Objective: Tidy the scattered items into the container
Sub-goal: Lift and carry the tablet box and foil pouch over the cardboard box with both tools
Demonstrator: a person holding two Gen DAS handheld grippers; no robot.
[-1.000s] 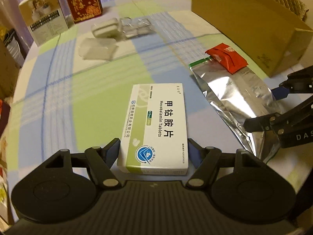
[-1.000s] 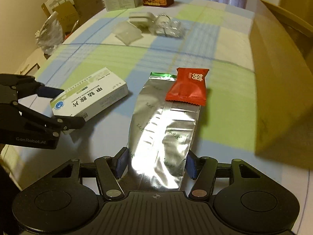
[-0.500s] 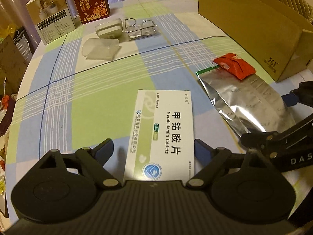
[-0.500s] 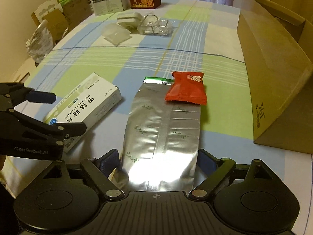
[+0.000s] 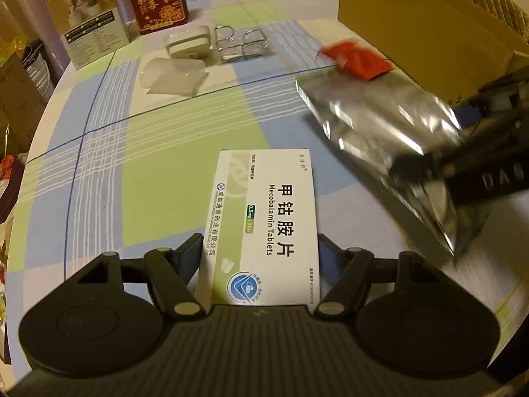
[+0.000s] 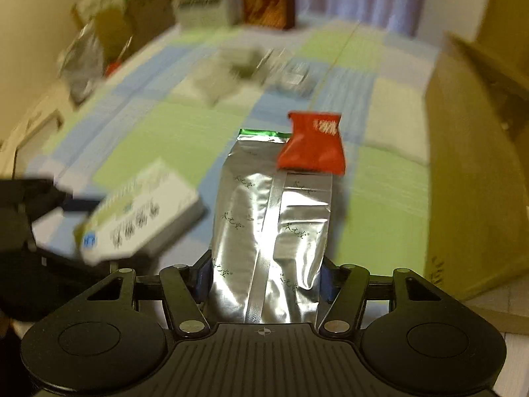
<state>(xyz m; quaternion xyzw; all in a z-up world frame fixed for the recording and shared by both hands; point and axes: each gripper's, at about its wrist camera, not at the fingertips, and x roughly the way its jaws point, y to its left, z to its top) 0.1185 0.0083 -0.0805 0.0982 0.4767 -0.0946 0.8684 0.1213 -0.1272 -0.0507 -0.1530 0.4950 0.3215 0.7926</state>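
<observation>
A white and green tablet box [image 5: 264, 218] sits lengthwise between my left gripper's [image 5: 259, 248] fingers, which press on its two long sides, so the gripper is shut on it. In the right wrist view the box [image 6: 139, 211] is blurred and looks tilted. My right gripper [image 6: 266, 274] is shut on the near end of a silver foil pouch [image 6: 271, 225], held above the table. A red sachet [image 6: 312, 145] rests on the pouch's far end. The brown cardboard container [image 6: 472, 178] stands open at the right. In the left wrist view the pouch [image 5: 373, 112] hangs blurred beside the container [image 5: 413, 33].
A checked tablecloth [image 5: 158, 152] covers the round table. At the far side stand a white carton [image 5: 89, 23] and a red carton [image 5: 155, 0], with a white case [image 5: 188, 44], a wire rack [image 5: 241, 46] and a clear plastic lid [image 5: 172, 76] in front. Clutter lies beyond the left edge.
Both grippers stood wide open half a second ago and have shut, the left on the tablet box, the right on the foil pouch. The pouch has risen off the table with the red sachet on it.
</observation>
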